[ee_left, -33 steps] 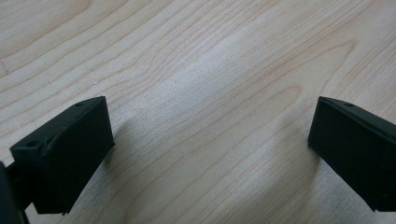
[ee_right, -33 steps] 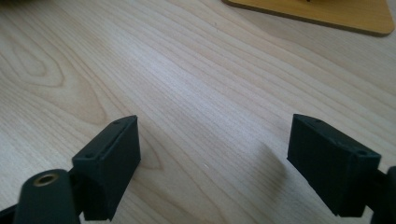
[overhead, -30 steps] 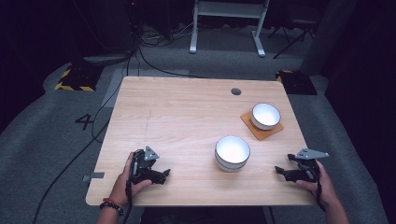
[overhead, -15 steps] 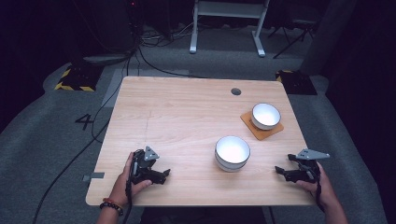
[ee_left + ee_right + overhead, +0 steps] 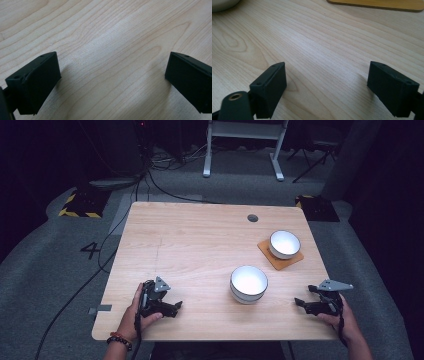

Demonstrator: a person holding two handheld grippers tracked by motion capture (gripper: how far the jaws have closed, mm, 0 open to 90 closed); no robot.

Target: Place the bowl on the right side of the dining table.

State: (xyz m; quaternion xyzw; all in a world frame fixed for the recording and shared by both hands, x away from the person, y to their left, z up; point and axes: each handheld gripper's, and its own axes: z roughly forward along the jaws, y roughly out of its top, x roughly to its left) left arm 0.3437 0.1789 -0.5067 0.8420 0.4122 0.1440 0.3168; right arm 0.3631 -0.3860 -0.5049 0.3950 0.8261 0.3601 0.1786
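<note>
Two white bowls stand on the wooden table [image 5: 200,240]. One bowl [image 5: 248,283] sits on bare wood near the front, right of centre. The other bowl [image 5: 284,244] rests on an orange square mat [image 5: 294,260] toward the right edge. My left gripper [image 5: 176,307] lies low on the table at the front left, open, jaws wide apart over bare wood [image 5: 112,75]. My right gripper [image 5: 299,302] rests at the front right corner, also open, nothing between its jaws [image 5: 327,82]. In the right gripper view the mat's edge [image 5: 374,3] and a bowl's base [image 5: 222,4] show at the top.
A small round grommet hole [image 5: 252,218] sits near the table's far edge. Beyond the table lie grey floor, cables [image 5: 155,180], a white stand's legs [image 5: 240,150] and yellow-black hazard tape [image 5: 77,212]. A number 4 [image 5: 92,251] marks the floor at left.
</note>
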